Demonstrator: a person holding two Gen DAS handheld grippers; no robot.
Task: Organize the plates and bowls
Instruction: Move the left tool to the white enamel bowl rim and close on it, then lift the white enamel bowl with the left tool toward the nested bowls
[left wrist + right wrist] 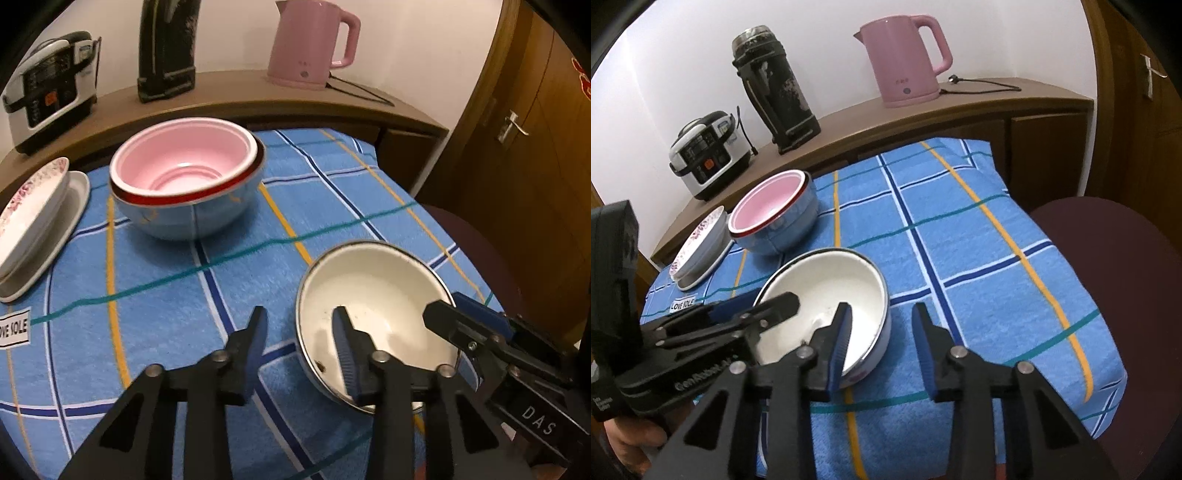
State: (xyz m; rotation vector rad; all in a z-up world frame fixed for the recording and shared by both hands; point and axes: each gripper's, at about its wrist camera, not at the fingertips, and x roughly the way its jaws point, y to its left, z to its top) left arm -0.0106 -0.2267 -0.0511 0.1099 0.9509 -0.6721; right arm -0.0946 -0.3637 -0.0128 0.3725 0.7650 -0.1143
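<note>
L gripper [300, 325]: jaws apart, straddling the near-left rim of the white bowl [380, 295], one finger inside, one outside; pads not seen pressing. R gripper [881, 323]: same on the opposite rim, jaws apart. Judged: two-sided hold being set up so the bowl lifts level, prob. for nesting into the pink bowl [184, 158] stack on the blue cloth [155, 295]. Plates [33, 214] stacked far left. Bowl's near edge hidden by fingers; actual contact unclear.
</note>
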